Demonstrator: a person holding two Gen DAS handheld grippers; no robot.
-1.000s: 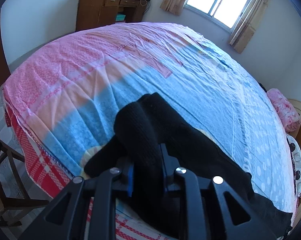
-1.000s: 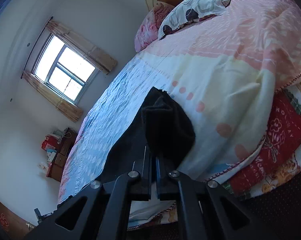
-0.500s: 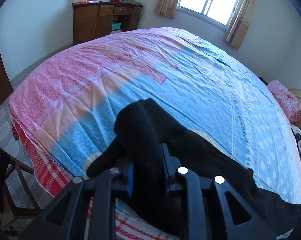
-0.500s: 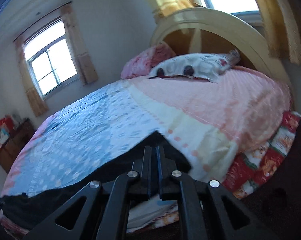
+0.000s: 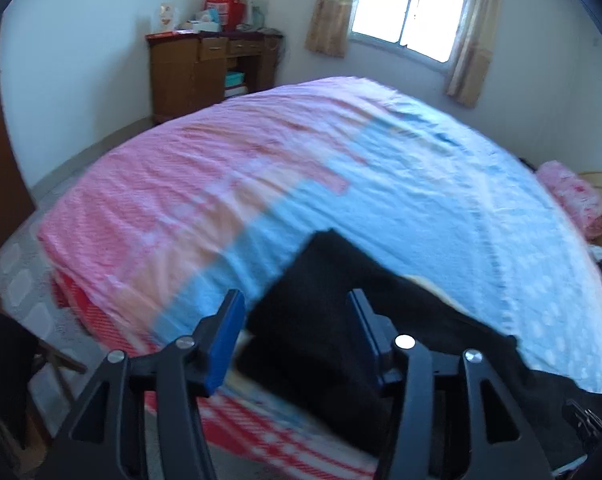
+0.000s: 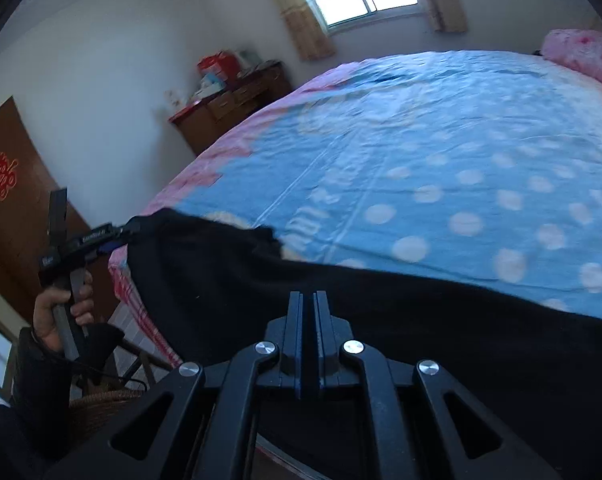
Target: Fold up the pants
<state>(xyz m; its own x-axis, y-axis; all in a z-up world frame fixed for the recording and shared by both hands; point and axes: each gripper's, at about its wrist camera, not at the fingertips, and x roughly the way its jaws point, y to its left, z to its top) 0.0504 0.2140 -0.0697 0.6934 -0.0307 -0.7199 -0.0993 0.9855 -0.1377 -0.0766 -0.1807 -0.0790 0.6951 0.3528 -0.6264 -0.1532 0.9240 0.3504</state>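
The black pants (image 5: 325,280) lie along the near edge of the bed (image 5: 221,184). My left gripper (image 5: 295,300) hovers over one end of them. Its jaws are opening, and the fabric lies loose between the blue pads (image 5: 223,336), which do not pinch it. In the right wrist view the pants (image 6: 381,304) stretch across the bed's edge. My right gripper (image 6: 309,296) is shut, its tips buried in the dark fabric near the middle. A hand holds the left gripper (image 6: 117,234) at the pants' far left corner.
A wooden desk (image 5: 209,76) with boxes on top stands against the far wall, beside a curtained window (image 5: 409,4). A pink pillow (image 5: 577,204) lies at the bed's right end. A chair (image 5: 25,364) stands by the bed's left corner, and a brown door (image 6: 9,208) is behind it.
The left jaws have spread and let go of the bunched fabric, which now lies flatter. The right gripper swung far along the bed with the pants, turning from the headboard towards the desk.
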